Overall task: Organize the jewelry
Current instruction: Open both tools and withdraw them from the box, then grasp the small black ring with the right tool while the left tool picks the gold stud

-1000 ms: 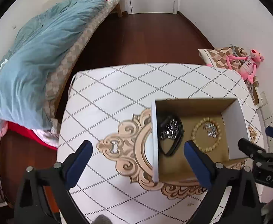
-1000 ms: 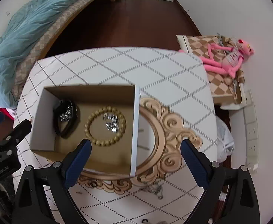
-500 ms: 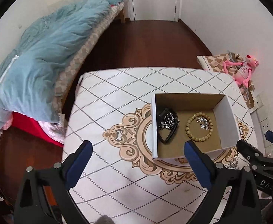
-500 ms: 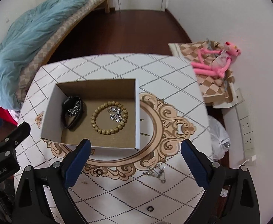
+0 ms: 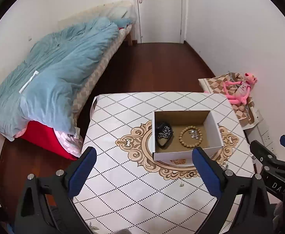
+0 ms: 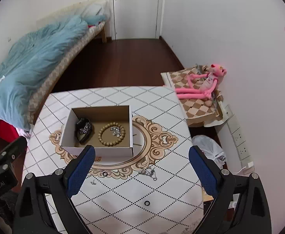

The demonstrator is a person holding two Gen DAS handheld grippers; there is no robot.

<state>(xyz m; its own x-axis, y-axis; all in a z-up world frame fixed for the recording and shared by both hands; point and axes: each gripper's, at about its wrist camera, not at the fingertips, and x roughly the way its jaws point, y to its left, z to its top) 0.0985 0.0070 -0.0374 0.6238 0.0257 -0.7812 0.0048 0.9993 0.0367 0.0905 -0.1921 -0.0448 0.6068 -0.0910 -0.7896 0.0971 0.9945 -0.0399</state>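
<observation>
An open cardboard box [image 5: 213,128] [image 6: 131,120] sits on the patterned table [image 5: 126,193] [image 6: 162,101]. Inside it lie a wooden bead bracelet [image 5: 190,138] [image 6: 111,134], a small silver piece within the bracelet [image 6: 116,131], and a black band with a silver chain [image 5: 163,134] [image 6: 84,130]. On the table in front of the box lie a silver chain [image 6: 148,172], two black rings [image 6: 105,174] [image 6: 146,203] and a small stud [image 6: 93,182]. My left gripper [image 5: 143,173] and right gripper [image 6: 140,172] are open and empty, raised above the table's near side.
A bed with a blue duvet [image 5: 52,74] stands to the left. A pink plush toy [image 6: 203,85] lies on a checkered box by the right wall. A white plastic bag [image 6: 208,150] lies on the floor at the table's right. A door [image 6: 136,7] is at the back.
Both grippers have pulled back and risen from the box, so the box looks smaller and the loose pieces on the table's near side have come into view.
</observation>
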